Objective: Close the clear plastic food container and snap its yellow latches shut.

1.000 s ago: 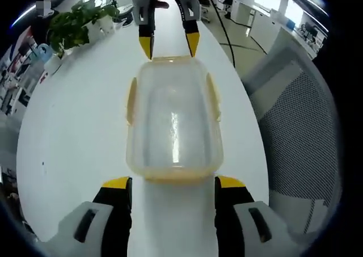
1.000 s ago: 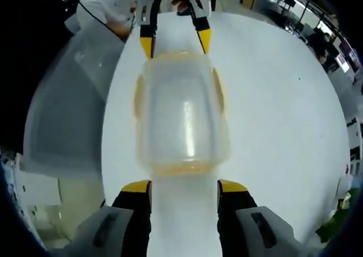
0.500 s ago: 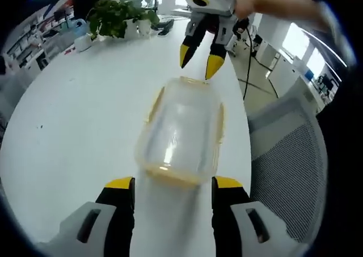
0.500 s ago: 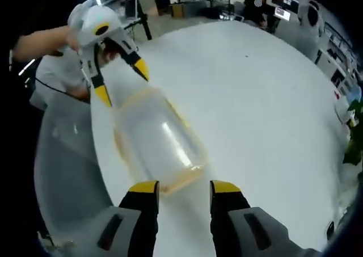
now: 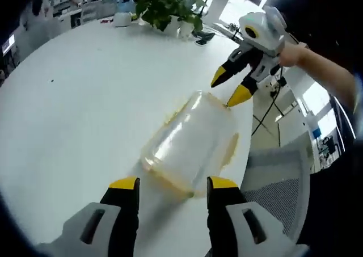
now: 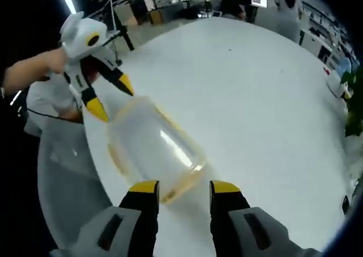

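Both grippers have drawn back, fingers apart, from the lidded clear container (image 5: 190,146) with yellow latches (image 5: 231,148).

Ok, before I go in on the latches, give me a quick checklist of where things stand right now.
1. Lid seated on the container: ok, it looks closed on the white table.
2. Yellow latches snapped shut: cannot tell, they are too blurred to read.
3. Left gripper open and free: ok, jaws apart, just short of the near end.
4. Right gripper open and free: ok, jaws apart at the opposite end.
5. Container clear of the table edge: not ok, one long side lies close to the edge by the mesh chair.
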The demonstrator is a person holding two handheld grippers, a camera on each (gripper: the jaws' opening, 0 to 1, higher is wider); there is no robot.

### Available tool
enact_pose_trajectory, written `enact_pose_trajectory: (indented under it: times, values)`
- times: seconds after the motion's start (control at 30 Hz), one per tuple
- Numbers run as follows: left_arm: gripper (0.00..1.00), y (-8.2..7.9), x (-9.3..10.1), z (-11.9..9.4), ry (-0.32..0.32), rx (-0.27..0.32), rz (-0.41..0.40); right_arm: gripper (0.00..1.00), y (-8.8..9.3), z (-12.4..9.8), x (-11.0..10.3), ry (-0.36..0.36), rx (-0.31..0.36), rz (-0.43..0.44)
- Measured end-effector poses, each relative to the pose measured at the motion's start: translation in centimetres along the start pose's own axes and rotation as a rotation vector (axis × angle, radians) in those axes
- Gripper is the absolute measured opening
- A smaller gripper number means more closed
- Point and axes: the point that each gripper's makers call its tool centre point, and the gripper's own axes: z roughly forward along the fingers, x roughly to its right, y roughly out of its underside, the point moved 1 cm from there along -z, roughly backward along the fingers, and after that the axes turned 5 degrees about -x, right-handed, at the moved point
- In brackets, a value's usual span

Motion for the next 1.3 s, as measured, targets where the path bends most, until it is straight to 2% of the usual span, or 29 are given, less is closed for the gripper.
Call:
enact_pose_trajectory:
  times: [0.27,0.33,0.37,0.47,0.53,0.63,0.7,0.8,1.0,1.13,1.3]
  values:
    - [0.47,0.7,-0.5,0.0,-0.017,-0.017,-0.088,0.40,-0.2,0.2,0.0,0.005,0.008,0.092]
    - [0.47,0.8,-0.9,0.1,-0.035,-0.012,-0.104,0.43,-0.4,0.2,0.1,0.008,0.018,0.125]
    - [0.47,0.8,-1.1,0.1,-0.042,-0.007,-0.114,0.44,-0.3,0.3,0.1,0.006,0.016,0.168]
    - [0.47,0.6,-0.8,0.3,-0.012,0.022,-0.217,0.46,-0.2,0.3,0.4,0.018,0.006,0.214]
    - [0.47,0.5,-0.5,0.4,0.004,0.028,-0.236,0.43,0.0,0.2,0.6,0.017,-0.003,0.276]
    - [0.47,0.8,-0.6,0.7,-0.001,0.032,-0.312,0.39,-0.1,0.1,1.0,0.014,0.009,0.330]
    - [0.46,0.6,-0.5,0.8,0.025,0.055,-0.398,0.32,0.0,0.1,0.7,-0.004,0.010,0.342]
    - [0.44,0.5,-0.4,1.0,0.051,0.061,-0.504,0.34,-0.1,0.2,0.6,-0.019,0.028,0.417]
    - [0.40,1.2,-1.0,1.4,0.015,0.032,-0.536,0.36,0.1,0.5,0.9,-0.023,0.042,0.495]
    - [0.39,1.4,-1.0,1.6,0.042,0.037,-0.590,0.40,0.0,0.7,0.7,-0.048,0.060,0.571]
    - [0.38,1.3,-1.0,1.8,0.049,0.041,-0.613,0.33,0.9,1.2,0.3,-0.038,0.014,0.558]
